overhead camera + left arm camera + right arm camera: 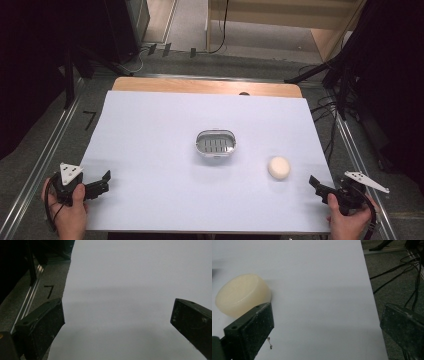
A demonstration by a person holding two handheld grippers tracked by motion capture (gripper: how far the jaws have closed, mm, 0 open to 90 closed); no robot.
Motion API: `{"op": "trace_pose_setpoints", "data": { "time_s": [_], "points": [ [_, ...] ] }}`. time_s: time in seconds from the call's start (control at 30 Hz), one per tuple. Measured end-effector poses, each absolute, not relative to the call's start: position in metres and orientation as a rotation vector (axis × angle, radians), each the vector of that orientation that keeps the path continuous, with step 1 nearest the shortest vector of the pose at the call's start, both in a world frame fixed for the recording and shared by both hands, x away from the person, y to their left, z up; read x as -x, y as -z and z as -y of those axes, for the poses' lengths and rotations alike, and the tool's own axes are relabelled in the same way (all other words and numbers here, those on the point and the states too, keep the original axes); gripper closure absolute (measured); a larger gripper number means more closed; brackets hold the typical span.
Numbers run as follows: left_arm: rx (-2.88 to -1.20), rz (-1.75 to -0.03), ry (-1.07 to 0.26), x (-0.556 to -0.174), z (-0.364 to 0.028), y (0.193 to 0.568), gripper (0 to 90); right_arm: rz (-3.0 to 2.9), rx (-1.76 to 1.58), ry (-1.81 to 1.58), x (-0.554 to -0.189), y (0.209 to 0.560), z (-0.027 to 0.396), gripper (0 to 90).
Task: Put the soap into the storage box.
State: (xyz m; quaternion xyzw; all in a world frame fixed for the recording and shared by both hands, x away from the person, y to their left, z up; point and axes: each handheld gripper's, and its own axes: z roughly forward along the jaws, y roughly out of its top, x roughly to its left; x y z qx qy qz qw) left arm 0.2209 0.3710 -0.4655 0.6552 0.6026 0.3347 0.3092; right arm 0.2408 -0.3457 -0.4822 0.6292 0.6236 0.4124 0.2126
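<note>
Cream-coloured and round, the bar of soap [279, 168] lies on the white table cover [150, 130] at the lower right of the high view, just right of the metal soap dish [215, 143] at the centre, while the right gripper [316, 184] is held nearby with its jaws wide apart and empty. The left gripper [103, 179] is kept at the lower left, jaws likewise apart on nothing. The soap would best be straddled squarely across its width before the jaws are closed, since it sits left of centre in the right gripper view [242, 295].
</note>
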Motion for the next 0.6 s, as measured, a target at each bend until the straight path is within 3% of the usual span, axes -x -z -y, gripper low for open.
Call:
{"op": "trace_pose_setpoints", "data": {
  "time_s": [0.6],
  "points": [
    [-1.725,-1.587,-0.886,-0.22,-0.371,0.465,0.0,-1.843,-1.69,-1.112,-0.249,0.47,0.313,0.0]
  ]
}}
